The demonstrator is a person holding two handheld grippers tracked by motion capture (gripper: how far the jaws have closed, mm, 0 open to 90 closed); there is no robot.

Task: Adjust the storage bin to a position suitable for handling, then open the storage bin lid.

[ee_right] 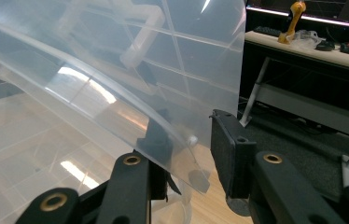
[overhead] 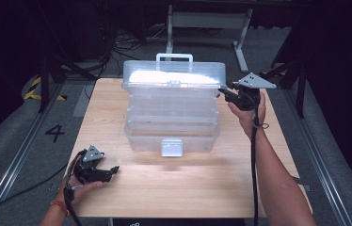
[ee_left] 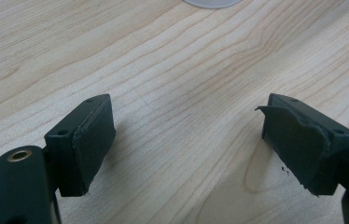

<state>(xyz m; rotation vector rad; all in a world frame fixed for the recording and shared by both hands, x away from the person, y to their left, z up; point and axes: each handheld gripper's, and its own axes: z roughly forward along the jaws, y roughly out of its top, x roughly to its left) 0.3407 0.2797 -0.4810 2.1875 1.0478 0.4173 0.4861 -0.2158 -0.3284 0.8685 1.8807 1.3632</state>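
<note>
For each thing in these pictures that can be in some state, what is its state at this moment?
Clear plastic storage box: stands on the wooden table, lid raised at the right corner.
White front latch: hangs down, undone.
White carry handle: upright on the lid.
Right gripper: open, jaws on either side of the lid's edge.
Left gripper: open, holds nothing, low over the table.
</note>
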